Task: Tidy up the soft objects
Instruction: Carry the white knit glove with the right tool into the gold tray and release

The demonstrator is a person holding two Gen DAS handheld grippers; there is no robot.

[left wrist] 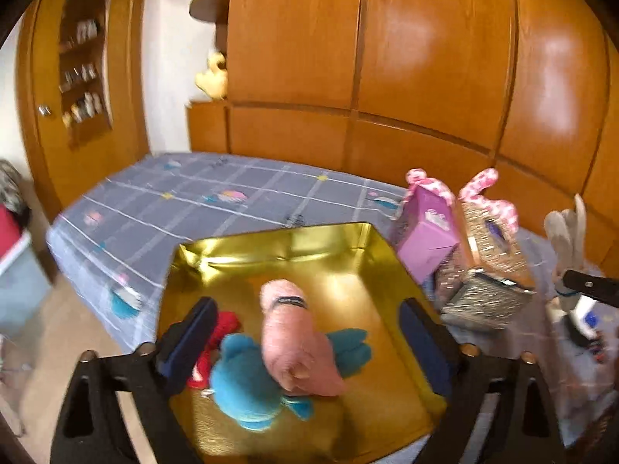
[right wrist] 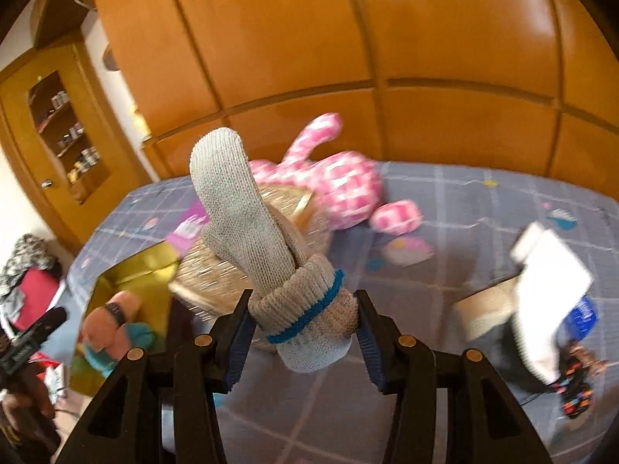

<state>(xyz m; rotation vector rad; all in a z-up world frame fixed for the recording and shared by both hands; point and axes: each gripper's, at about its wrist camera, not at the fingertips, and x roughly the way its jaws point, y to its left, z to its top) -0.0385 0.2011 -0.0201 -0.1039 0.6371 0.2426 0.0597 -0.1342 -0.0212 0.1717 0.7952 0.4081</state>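
Observation:
A gold tin box [left wrist: 348, 239] sits on the bed and holds a pink and blue plush toy [left wrist: 286, 344] and a red soft item [left wrist: 224, 328]. My left gripper [left wrist: 309, 332] is open above the box, its fingers either side of the plush without touching it. My right gripper [right wrist: 303, 332] is shut on a rolled grey knitted sock with a blue stripe [right wrist: 271, 255] and holds it above the bed. The sock also shows at the right edge of the left wrist view [left wrist: 568, 228]. The gold box shows in the right wrist view [right wrist: 131, 270].
A purple box [left wrist: 429, 232], a glittery box [left wrist: 487, 270] and a pink patterned plush rabbit [right wrist: 344, 185] lie on the grey checked bedspread [left wrist: 193, 201]. White, blue and patterned socks [right wrist: 549, 309] lie at the right. Wooden wardrobes stand behind the bed.

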